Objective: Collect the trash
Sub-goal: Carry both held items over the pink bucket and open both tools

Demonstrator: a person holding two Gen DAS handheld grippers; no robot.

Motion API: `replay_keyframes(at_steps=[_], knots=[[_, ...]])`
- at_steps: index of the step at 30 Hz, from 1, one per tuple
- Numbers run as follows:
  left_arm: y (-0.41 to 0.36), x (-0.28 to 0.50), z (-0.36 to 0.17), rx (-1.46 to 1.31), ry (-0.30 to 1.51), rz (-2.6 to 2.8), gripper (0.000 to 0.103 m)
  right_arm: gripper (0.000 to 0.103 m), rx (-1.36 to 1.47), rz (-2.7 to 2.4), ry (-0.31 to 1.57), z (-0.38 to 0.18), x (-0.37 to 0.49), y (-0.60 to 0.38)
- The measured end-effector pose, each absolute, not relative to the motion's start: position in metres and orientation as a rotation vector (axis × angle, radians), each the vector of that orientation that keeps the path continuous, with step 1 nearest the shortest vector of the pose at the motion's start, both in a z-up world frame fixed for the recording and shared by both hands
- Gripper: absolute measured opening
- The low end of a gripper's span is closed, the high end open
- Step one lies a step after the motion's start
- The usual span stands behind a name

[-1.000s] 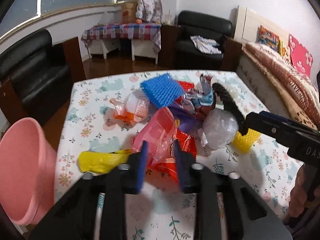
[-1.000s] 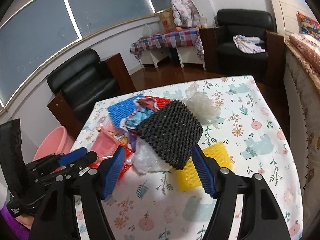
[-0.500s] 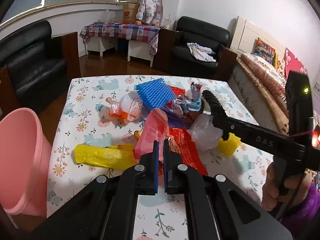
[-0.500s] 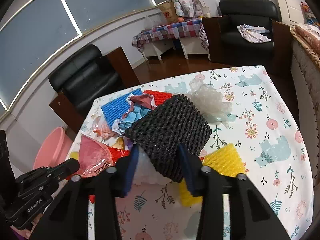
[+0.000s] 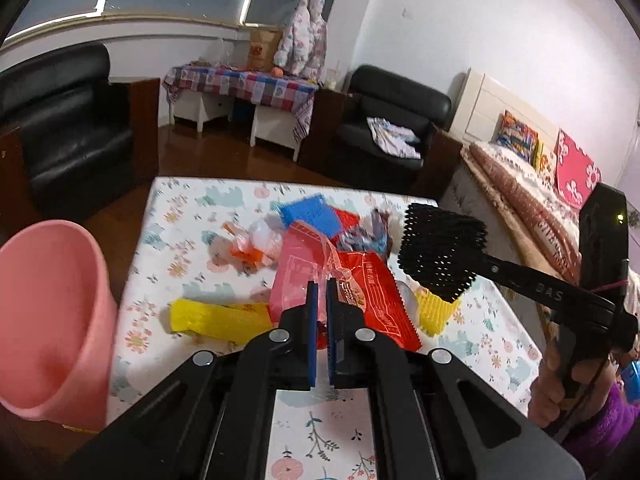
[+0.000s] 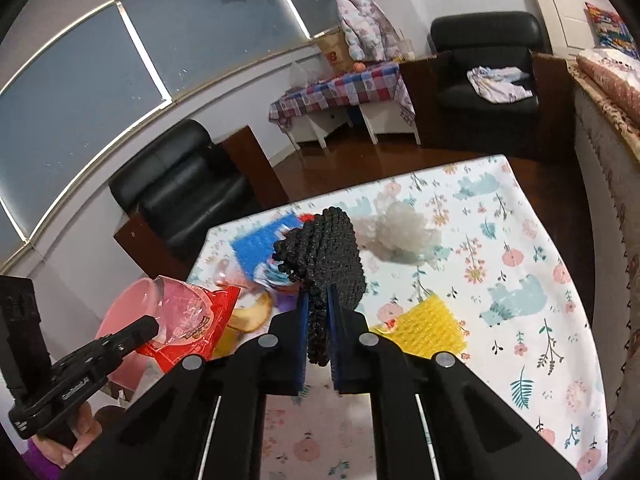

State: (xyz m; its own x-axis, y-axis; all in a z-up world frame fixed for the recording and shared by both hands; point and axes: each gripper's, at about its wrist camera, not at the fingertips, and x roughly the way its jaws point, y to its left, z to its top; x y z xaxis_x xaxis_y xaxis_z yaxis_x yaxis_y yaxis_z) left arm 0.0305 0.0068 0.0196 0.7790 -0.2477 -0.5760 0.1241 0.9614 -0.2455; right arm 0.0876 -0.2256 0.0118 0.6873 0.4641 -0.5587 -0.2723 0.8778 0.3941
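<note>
On the flowered tablecloth (image 5: 180, 240) lies a heap of trash. My left gripper (image 5: 319, 292) is shut on a pink plastic bag (image 5: 296, 276) and a red snack wrapper (image 5: 372, 292), both raised off the cloth; the right wrist view shows them hanging from it (image 6: 188, 320). My right gripper (image 6: 318, 304) has its jaws closing, the pads pressing a black foam net (image 6: 324, 256) that is held above the heap. The left wrist view shows this net (image 5: 440, 252) at the tip of the right gripper. A pink bin (image 5: 52, 312) stands by the table's left edge.
On the cloth lie a yellow foam net (image 6: 424, 324), a yellow bag (image 5: 216, 316), a blue foam net (image 5: 310, 216), an orange-and-clear wrapper (image 5: 248, 244) and crumpled clear plastic (image 6: 400, 232). A hand (image 5: 556, 380) holds the right gripper. Black armchairs stand beyond the table, a bed to the right.
The left gripper closed on the pink bag and red wrapper and lifted them. The right gripper's jaws closed on the black net and raised it off the heap.
</note>
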Motion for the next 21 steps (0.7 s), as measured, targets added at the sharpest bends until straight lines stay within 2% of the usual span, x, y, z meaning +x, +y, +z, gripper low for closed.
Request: replay_keyframes(at_steps=[11,21], knots=[[0.079,-0.01,0.051,-0.27,0.506,-0.025,0.003,0.008,0.288,0.632,0.659,0.056,0.079,-0.156],[0.166,-0.048,0.05,-0.345,0.479,0.22,0.003,0.008,0.222,0.885,0.685,0.071,0.08,-0.029]])
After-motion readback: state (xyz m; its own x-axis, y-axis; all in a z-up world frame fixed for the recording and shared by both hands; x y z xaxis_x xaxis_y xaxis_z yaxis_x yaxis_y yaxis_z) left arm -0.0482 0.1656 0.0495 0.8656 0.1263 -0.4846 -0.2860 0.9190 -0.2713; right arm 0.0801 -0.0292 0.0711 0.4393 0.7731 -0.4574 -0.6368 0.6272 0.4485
